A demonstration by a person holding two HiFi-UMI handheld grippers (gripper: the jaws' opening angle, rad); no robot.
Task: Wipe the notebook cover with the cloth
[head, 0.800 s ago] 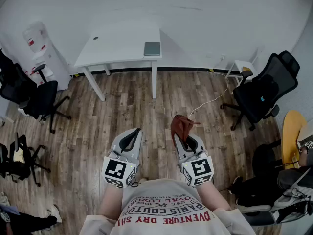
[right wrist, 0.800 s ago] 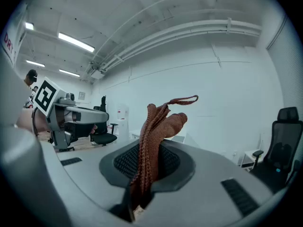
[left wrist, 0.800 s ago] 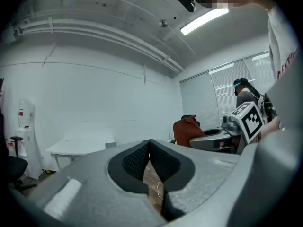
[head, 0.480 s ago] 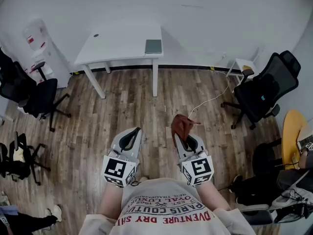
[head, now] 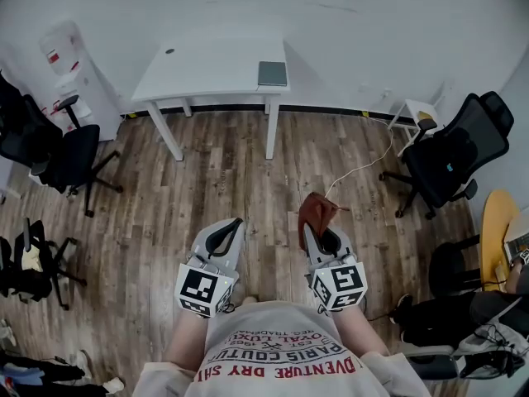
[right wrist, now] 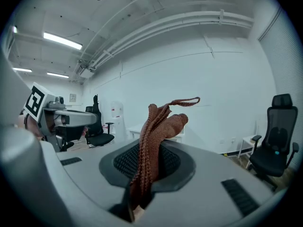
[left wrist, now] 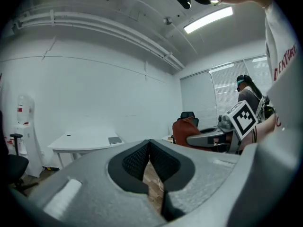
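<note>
A grey-green notebook (head: 272, 74) lies at the right end of a white table (head: 207, 69) against the far wall; it shows small in the left gripper view as the notebook (left wrist: 114, 140). My right gripper (head: 316, 231) is shut on a rust-brown cloth (head: 316, 212), which sticks up out of its jaws as the cloth (right wrist: 158, 126) in the right gripper view. My left gripper (head: 226, 234) is held beside it at waist height, jaws shut with nothing between them (left wrist: 149, 150). Both grippers are well short of the table, over the wooden floor.
Black office chairs stand at the left (head: 62, 160) and right (head: 450, 160). A water dispenser (head: 62, 56) is at the far left wall. A small white side table (head: 416, 112) and a white cable (head: 364, 168) lie right of the table. A yellow round table (head: 498, 222) is at the right edge.
The view has shifted slightly, bringing the table and notebook a little nearer and to the right. Both grippers keep their pose, the cloth still held.
</note>
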